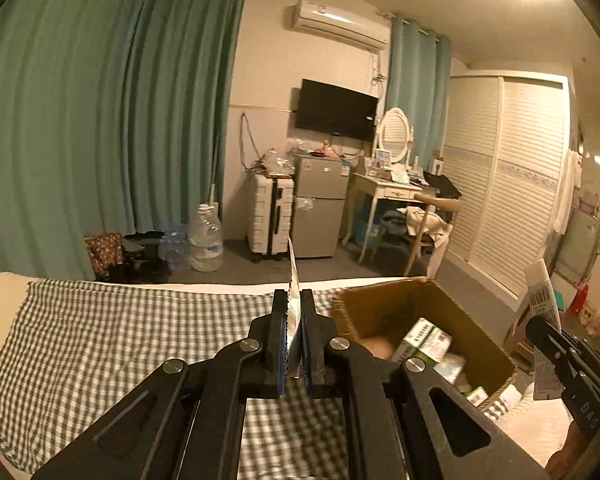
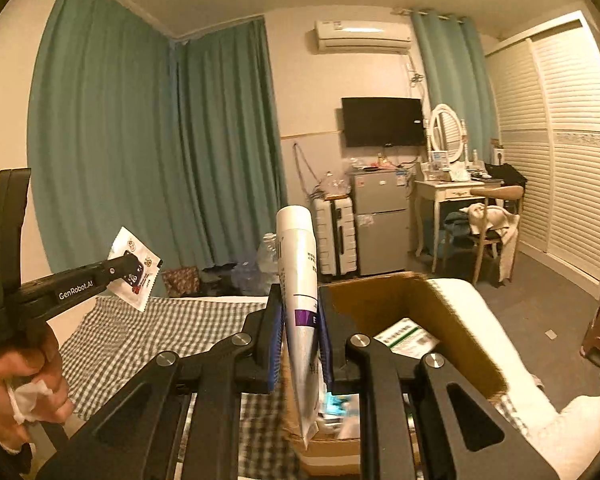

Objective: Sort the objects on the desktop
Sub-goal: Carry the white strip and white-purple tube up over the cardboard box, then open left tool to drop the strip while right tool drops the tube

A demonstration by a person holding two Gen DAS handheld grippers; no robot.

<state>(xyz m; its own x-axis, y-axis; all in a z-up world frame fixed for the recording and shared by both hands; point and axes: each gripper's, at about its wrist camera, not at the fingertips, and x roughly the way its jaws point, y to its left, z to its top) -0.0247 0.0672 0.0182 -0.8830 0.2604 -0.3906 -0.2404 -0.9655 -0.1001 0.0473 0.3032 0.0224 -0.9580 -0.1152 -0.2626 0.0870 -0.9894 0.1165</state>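
We clamp a flat sachet [image 1: 293,280] in our left tool [image 1: 294,340] and a tube [image 2: 300,280] upright in our right tool [image 2: 300,344]; the cardboard box [image 2: 452,320] lies just right of both.

grey-white checked cloth [image 1: 100,332], teal curtains [image 1: 100,128], brown box [image 1: 384,304]

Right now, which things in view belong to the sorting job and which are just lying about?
Job:
- sachet in left gripper
- white tube in right gripper
- cardboard box holding green-and-white packs
- checked cloth

Lying about:
- water jug
- suitcase
- fridge
- dressing table
- chair
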